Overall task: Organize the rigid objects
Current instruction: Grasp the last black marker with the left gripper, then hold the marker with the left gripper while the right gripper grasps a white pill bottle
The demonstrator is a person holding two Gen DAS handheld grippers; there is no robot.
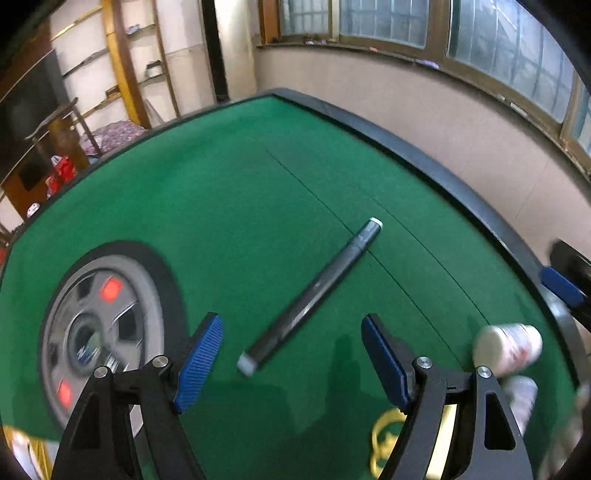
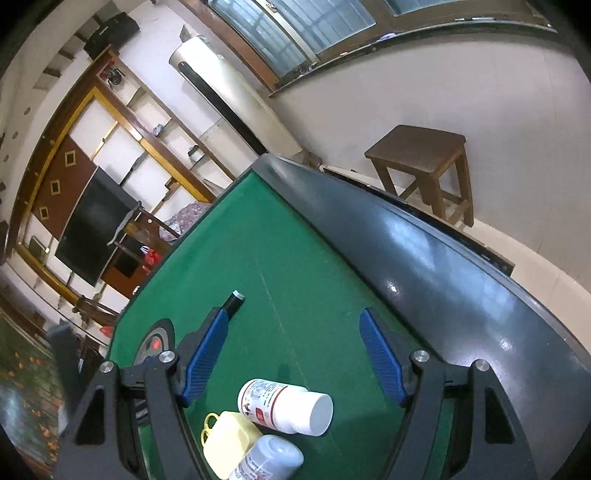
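Hovering left hand-held gripper [image 1: 291, 360], jaws apart, apparently empty, above marker [image 1: 312, 293]

Bench [image 2: 280, 236]: green felt top, glossy black raised rim, round grey wheel-like centre panel [image 1: 99, 332] with red lights. Wooden stool [image 2: 424, 155]: by the pale wall, beyond the bench. Windows [image 1: 384, 18]: wood-framed, frosted panes. Wall shelving [image 2: 122, 122]: wood and gold trim. Dark television screen [image 2: 96, 218]: below the shelving. White standing air conditioner [image 2: 218, 85]: room corner.
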